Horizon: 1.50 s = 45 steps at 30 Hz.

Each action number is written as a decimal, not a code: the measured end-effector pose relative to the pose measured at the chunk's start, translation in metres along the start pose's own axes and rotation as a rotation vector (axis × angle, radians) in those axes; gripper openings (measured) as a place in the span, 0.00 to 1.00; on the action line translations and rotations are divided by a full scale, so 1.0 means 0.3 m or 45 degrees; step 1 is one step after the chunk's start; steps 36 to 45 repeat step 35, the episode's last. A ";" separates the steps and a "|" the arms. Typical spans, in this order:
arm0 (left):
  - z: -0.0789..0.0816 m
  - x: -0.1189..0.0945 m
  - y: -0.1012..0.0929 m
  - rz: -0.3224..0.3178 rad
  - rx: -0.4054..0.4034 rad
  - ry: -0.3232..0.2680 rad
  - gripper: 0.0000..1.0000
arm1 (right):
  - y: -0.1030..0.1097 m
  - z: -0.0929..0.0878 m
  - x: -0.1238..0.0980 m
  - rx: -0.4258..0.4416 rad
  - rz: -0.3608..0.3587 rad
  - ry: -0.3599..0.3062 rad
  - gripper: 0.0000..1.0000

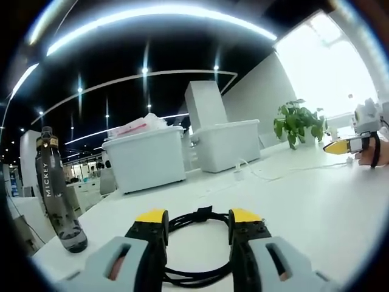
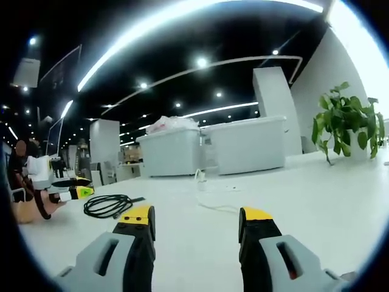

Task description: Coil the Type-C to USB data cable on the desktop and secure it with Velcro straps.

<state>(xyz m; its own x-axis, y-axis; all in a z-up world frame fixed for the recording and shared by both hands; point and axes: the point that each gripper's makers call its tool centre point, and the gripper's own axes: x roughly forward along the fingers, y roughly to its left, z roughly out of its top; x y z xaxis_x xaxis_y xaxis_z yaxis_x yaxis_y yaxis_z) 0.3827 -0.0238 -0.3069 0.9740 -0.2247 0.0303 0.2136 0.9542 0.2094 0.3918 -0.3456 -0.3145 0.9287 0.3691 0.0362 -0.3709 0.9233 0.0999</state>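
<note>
The black data cable (image 1: 197, 246) lies coiled in a loose ring on the white desk (image 1: 316, 207), with a black strap wrapped around the far side of the loop. In the left gripper view the coil sits between the two yellow-tipped jaws of the left tongs (image 1: 199, 219), which stand spread on either side of it; the cable passes under or against the jaws low in the view, and actual contact cannot be made out. In the right gripper view the same coil (image 2: 108, 205) lies on the desk off to the left, just beside the left tongs (image 2: 73, 188) and the hand holding them.

The right tongs (image 2: 197, 222) are spread wide with nothing between the jaws, over bare desk, well apart from the cable. In the left gripper view they appear at the far right edge (image 1: 343, 146), gripped in a hand.

A thin white cord (image 2: 209, 194) trails across the desk farther back. A dark bottle (image 1: 58, 194) lettered MICKEY stands upright near the desk's left edge. Two white lidded storage bins (image 1: 149, 158) sit side by side at the back, and a green potted plant (image 1: 298, 125) stands to their right by a bright window. Overhead, a dark ceiling carries long light strips and small spotlights, and a white pillar rises behind the bins.
</note>
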 end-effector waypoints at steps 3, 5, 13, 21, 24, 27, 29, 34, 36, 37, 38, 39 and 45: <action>0.000 -0.001 0.000 -0.001 0.000 0.000 0.40 | 0.002 -0.005 0.002 0.004 0.003 0.007 0.55; -0.002 -0.001 0.000 0.001 0.003 0.002 0.40 | 0.004 -0.005 0.003 0.009 0.008 0.007 0.55; 0.019 -0.007 -0.020 -0.011 0.063 -0.021 0.40 | 0.002 0.001 -0.004 0.018 -0.003 0.000 0.52; 0.051 0.001 -0.031 -0.099 0.033 -0.054 0.40 | 0.006 -0.003 -0.004 0.019 0.002 0.011 0.52; 0.090 0.003 -0.021 -0.111 0.051 -0.090 0.40 | 0.003 -0.005 -0.004 0.030 0.000 0.013 0.52; 0.131 -0.010 -0.007 -0.129 0.109 -0.101 0.40 | 0.009 -0.007 -0.004 0.047 0.007 0.017 0.52; 0.155 -0.024 0.002 -0.145 0.155 -0.100 0.40 | 0.019 -0.010 -0.004 0.045 0.020 0.022 0.52; 0.228 -0.065 0.044 -0.125 0.185 -0.167 0.40 | 0.032 -0.009 -0.003 0.043 0.034 0.019 0.53; 0.232 -0.068 0.051 -0.112 0.163 -0.168 0.40 | 0.033 -0.010 -0.003 0.043 0.034 0.020 0.53; 0.232 -0.068 0.051 -0.112 0.163 -0.168 0.40 | 0.033 -0.010 -0.003 0.043 0.034 0.020 0.53; 0.232 -0.068 0.051 -0.112 0.163 -0.168 0.40 | 0.033 -0.010 -0.003 0.043 0.034 0.020 0.53; 0.232 -0.068 0.051 -0.112 0.163 -0.168 0.40 | 0.033 -0.010 -0.003 0.043 0.034 0.020 0.53; 0.232 -0.068 0.051 -0.112 0.163 -0.168 0.40 | 0.033 -0.010 -0.003 0.043 0.034 0.020 0.53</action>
